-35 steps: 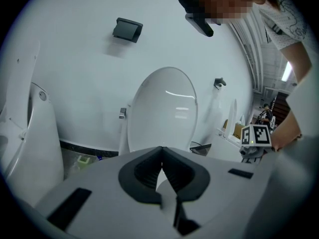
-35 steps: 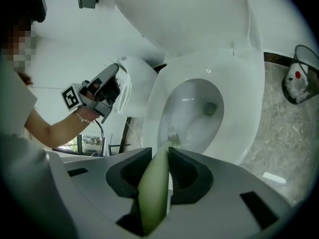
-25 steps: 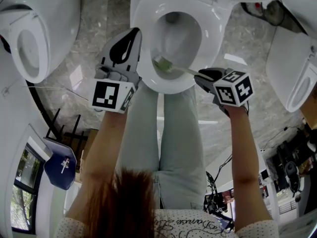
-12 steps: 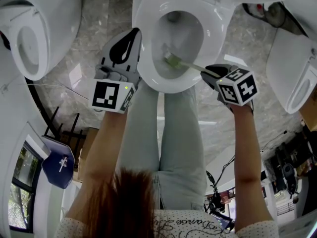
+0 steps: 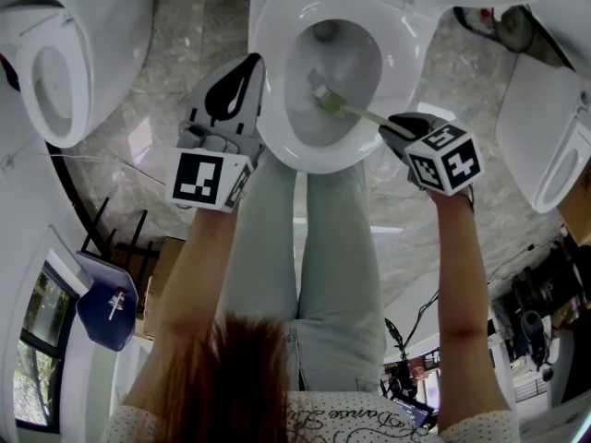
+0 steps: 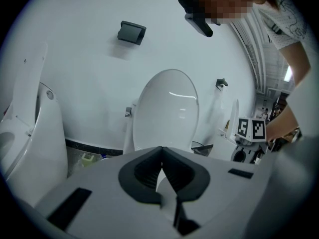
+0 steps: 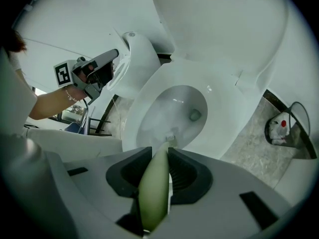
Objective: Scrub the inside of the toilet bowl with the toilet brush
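Note:
A white toilet bowl [image 5: 268, 44] stands open below me, its rim [image 7: 227, 118] wide in the right gripper view. My right gripper [image 5: 395, 127] is shut on the pale green handle of the toilet brush [image 7: 153, 188]. The brush head [image 5: 323, 98] is down inside the bowl, near its middle, against the wet inner wall [image 7: 170, 136]. My left gripper [image 5: 249, 67] hovers beside the bowl's left rim, shut with nothing between its fingers; in its own view the gripper [image 6: 162, 153] points at a raised toilet lid [image 6: 167, 111].
Other white toilets stand at the left [image 5: 65, 63] and right [image 5: 545, 127]. A red and white object [image 7: 278, 128] lies on the marble floor at the bowl's right. The person's legs [image 5: 305, 247] stand just before the bowl. A black rack [image 5: 120, 238] is lower left.
The brush head has swept from the bowl's front left toward its middle, further in. My right gripper shifted slightly right and up with it. The left gripper stayed put.

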Available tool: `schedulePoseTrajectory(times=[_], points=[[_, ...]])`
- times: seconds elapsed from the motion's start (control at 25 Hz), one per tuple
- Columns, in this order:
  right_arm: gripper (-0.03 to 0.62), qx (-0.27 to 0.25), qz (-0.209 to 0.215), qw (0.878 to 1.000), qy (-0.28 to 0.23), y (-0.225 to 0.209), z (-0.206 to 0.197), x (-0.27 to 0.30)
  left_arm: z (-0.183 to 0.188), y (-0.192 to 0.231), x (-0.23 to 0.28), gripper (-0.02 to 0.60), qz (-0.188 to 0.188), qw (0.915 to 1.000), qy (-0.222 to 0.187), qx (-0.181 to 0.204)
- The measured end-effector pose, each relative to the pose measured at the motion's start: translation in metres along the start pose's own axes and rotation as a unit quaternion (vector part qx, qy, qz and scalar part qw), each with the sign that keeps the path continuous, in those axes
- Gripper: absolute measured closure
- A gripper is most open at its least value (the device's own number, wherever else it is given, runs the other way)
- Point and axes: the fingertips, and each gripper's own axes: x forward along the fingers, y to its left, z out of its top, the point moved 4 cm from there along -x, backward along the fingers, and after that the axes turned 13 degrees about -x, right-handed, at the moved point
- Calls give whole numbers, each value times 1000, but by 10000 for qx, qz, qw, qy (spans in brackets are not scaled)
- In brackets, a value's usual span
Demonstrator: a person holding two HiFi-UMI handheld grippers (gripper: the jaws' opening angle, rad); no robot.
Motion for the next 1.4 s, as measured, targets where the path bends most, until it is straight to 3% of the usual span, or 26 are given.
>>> schedulePoseTrajectory(times=[0.4, 0.72, 1.4], points=[[480, -140, -359, 9993, -14, -18, 9, 3, 1, -4, -1, 578, -206, 9997, -116, -54], [480, -69, -472, 9989, 5, -25, 13, 2, -1, -2, -4, 578, -200, 9998, -75, -23], [480, -251, -1164, 9928, 92, -57, 46, -6, -4, 4, -13, 578, -99, 9999, -96, -67]])
